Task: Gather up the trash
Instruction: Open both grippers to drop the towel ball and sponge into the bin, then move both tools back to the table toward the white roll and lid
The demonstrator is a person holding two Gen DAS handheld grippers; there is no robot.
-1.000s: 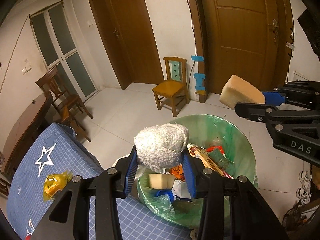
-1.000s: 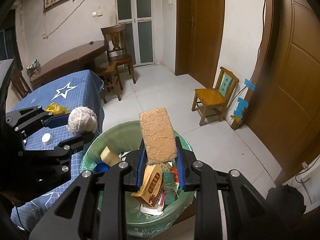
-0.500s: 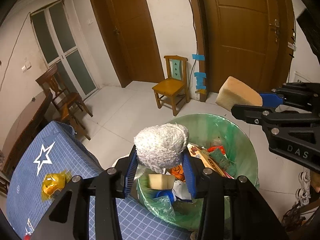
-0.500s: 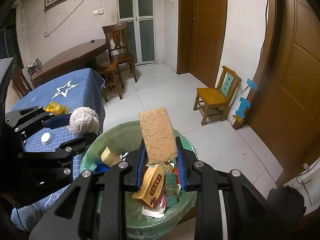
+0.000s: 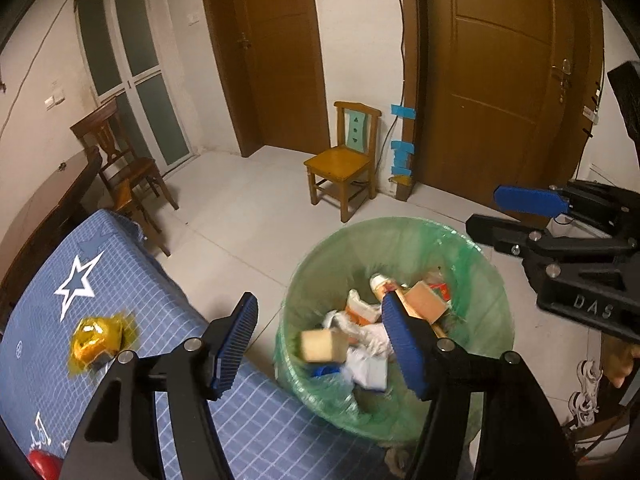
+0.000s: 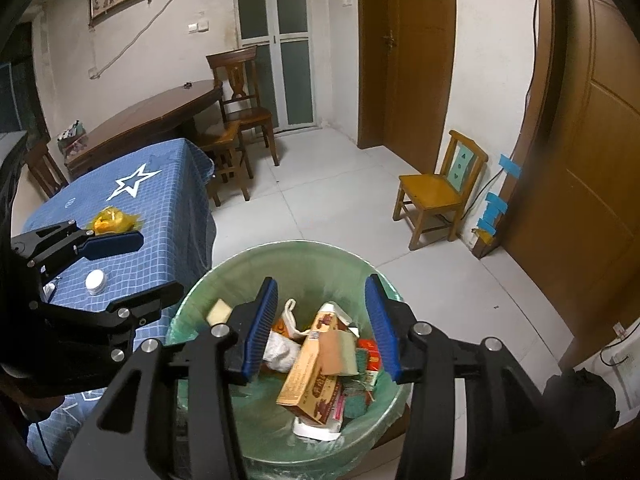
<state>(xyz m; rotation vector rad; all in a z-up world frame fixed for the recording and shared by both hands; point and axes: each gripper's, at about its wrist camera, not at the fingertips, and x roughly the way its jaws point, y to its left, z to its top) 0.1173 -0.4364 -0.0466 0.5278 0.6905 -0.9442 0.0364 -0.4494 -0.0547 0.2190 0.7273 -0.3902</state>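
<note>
A bin with a green liner (image 5: pixel 472 252) (image 6: pixel 304 254) stands on the floor beside the blue table and holds several pieces of trash. My left gripper (image 5: pixel 320 342) is open and empty over the bin's near rim. My right gripper (image 6: pixel 322 322) is open and empty above the bin; it also shows in the left wrist view (image 5: pixel 508 216). The tan sponge block (image 6: pixel 338 350) (image 5: pixel 426 304) lies among the trash. The white crumpled wad (image 6: pixel 280 350) lies in the bin too. A yellow wrapper (image 5: pixel 96 342) (image 6: pixel 110 220) and a white cap (image 6: pixel 95 280) lie on the table.
The blue checked tablecloth with a white star (image 5: pixel 76 284) (image 6: pixel 160 216) covers the table left of the bin. A small wooden chair (image 5: pixel 344 164) (image 6: pixel 440 192) stands by the wall. A dark wooden table (image 6: pixel 148 120) and chair (image 6: pixel 244 112) stand further back. A red object (image 5: pixel 40 462) sits at the table's near corner.
Both grippers have opened. The white wad left my left gripper and the tan sponge block left my right gripper; both now lie in the bin.
</note>
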